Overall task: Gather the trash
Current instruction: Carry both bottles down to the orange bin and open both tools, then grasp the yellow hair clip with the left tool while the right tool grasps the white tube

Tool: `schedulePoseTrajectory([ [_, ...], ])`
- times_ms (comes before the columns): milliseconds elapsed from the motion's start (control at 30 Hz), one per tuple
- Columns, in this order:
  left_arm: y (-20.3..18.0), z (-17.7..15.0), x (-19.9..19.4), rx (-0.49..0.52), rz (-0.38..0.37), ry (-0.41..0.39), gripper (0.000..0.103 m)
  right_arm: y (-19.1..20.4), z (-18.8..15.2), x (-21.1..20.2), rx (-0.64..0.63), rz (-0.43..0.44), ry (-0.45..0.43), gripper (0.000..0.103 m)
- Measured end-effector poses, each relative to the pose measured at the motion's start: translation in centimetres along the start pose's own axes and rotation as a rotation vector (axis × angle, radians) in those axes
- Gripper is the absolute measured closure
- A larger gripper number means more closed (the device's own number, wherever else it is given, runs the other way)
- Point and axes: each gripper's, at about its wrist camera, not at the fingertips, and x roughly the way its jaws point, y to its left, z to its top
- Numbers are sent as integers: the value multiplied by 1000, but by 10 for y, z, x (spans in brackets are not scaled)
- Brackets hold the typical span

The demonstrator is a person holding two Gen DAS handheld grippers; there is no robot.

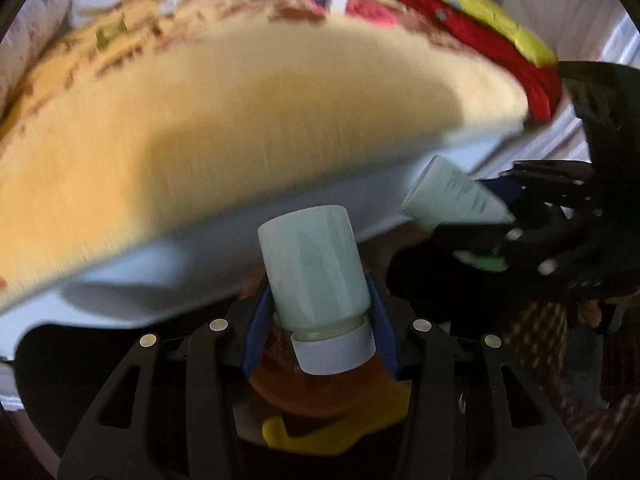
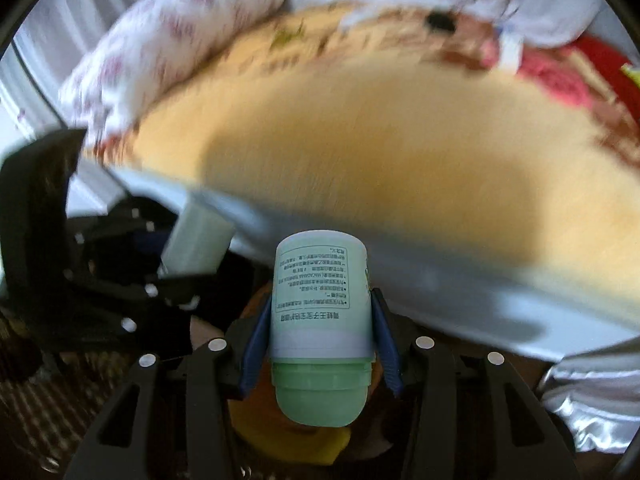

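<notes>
1. Left tool (image 1: 320,312): its blue fingers (image 1: 256,328) are closed against both sides of a pale green bottle (image 1: 314,268), gripping it low on the body, just above the white ribbed cap (image 1: 334,350). The cap end points back toward the camera and the base points away.
2. Beyond that bottle is a bed (image 1: 240,128) with a plain yellow-orange cover, blurred, and a white edge below it. A red and yellow cloth (image 1: 492,28) lies at the bed's far right.
3. In the left wrist view, the right tool (image 1: 516,216) shows at the right edge with the second bottle (image 1: 452,196) in it.
4. Right tool (image 2: 320,340): its blue fingers (image 2: 386,344) are pressed on the lower body of a light green labelled bottle (image 2: 318,292), its green cap (image 2: 320,392) toward the camera.
5. A white floral pillow (image 2: 160,40) lies at the bed's upper left in the right wrist view.
</notes>
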Motion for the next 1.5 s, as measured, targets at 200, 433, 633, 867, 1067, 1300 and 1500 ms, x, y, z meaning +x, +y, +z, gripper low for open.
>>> schedulePoseTrajectory([
  [200, 2, -28, 22, 9, -17, 127, 58, 11, -25, 48, -20, 11, 139, 56],
  [433, 2, -39, 29, 5, 12, 176, 33, 5, -25, 52, -9, -27, 148, 23],
  [633, 16, -31, 15, -51, 12, 115, 30, -12, -15, 34, 55, -59, 76, 21],
  [867, 7, -26, 10, -36, 30, 101, 30, -9, -11, 15, 47, -48, 15, 20],
  [1067, 19, -11, -4, -39, 67, 34, 30, -7, -3, 3, 35, -53, -41, 21],
  [1300, 72, 65, -62, -122, 221, -219, 30, 1, 34, -32, -28, -118, -204, 20],
  [1500, 143, 143, -74, -294, 354, -348, 20, 5, 76, -70, -47, -150, -410, 6],
])
